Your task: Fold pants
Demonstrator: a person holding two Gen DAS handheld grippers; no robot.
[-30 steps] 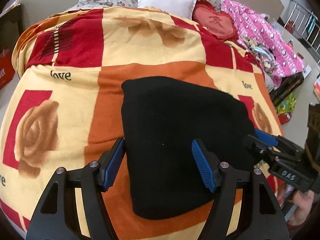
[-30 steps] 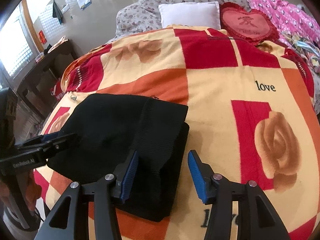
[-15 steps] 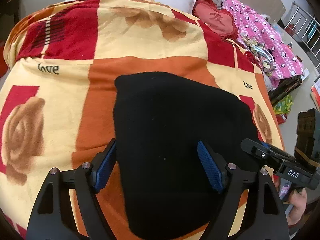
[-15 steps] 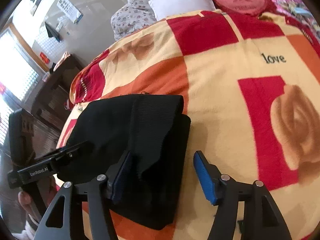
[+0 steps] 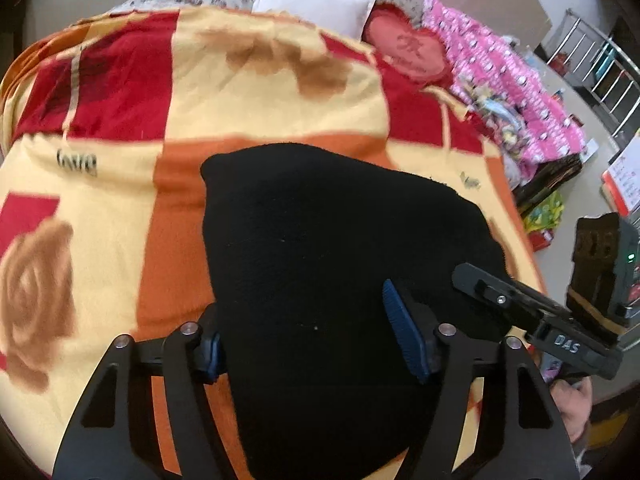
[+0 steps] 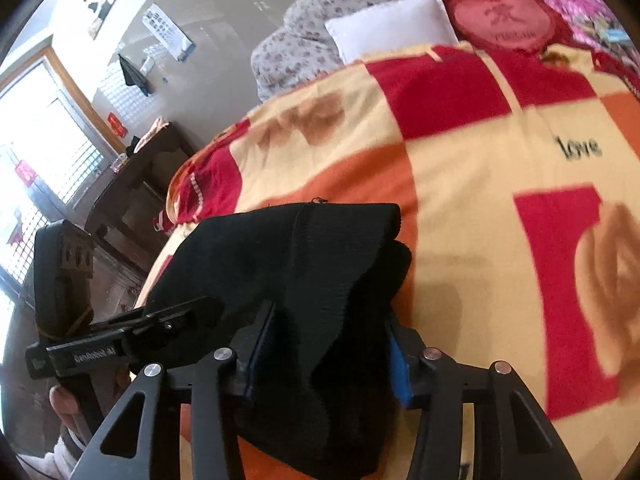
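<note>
Left wrist view: the folded black pants lie on the red, orange and cream blanket of the bed. The left gripper straddles their near left part, jaws closing with cloth between the blue pads; whether they pinch yet I cannot tell. The right gripper reaches in from the right.

Right wrist view: the right gripper is closing over the pants' near right edge (ribbed waistband uppermost); grip unclear. A white pillow lies beyond.
</note>
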